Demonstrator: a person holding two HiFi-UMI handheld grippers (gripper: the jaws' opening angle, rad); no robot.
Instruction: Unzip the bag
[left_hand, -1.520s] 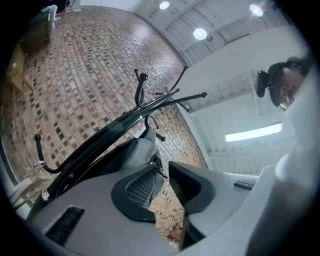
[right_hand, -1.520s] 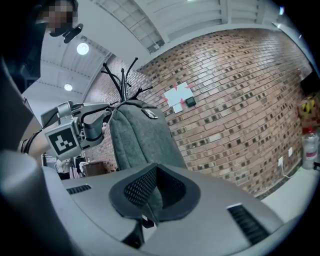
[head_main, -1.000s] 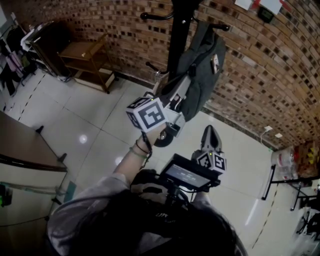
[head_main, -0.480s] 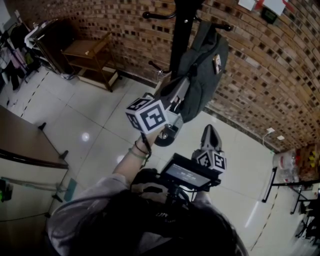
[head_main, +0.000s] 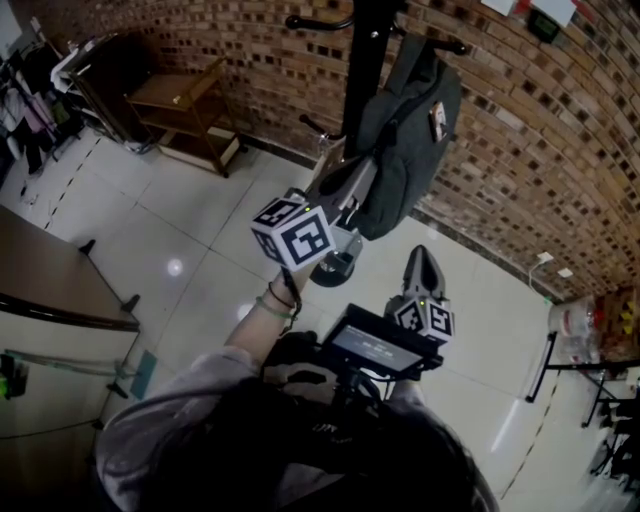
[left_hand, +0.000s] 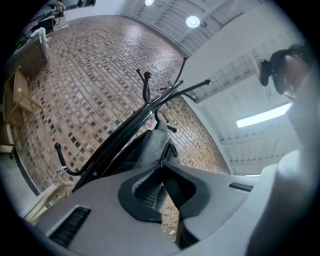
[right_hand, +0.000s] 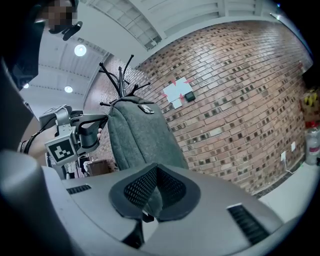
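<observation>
A grey backpack (head_main: 405, 130) hangs from a black coat stand (head_main: 365, 60) against the brick wall. My left gripper (head_main: 350, 182) reaches up to the bag's lower left side. Its jaws are shut, and in the left gripper view their tips (left_hand: 161, 166) meet right at the bag's (left_hand: 150, 147) dark zipper line. Whether a zip pull is pinched there, I cannot make out. My right gripper (head_main: 422, 258) hangs lower, below the bag and apart from it. It is shut and empty, and it points up at the backpack (right_hand: 137, 135).
The stand's round base (head_main: 335, 268) rests on white floor tiles under the bag. A wooden shelf unit (head_main: 185, 110) stands by the wall at the left. A dark table edge (head_main: 50, 290) lies at the near left, with bottles and clutter (head_main: 575, 315) at the far right.
The head view has drifted slightly, so bag and stand sit a little higher and further right. The left gripper stays at the bag's side. The right gripper has barely moved.
</observation>
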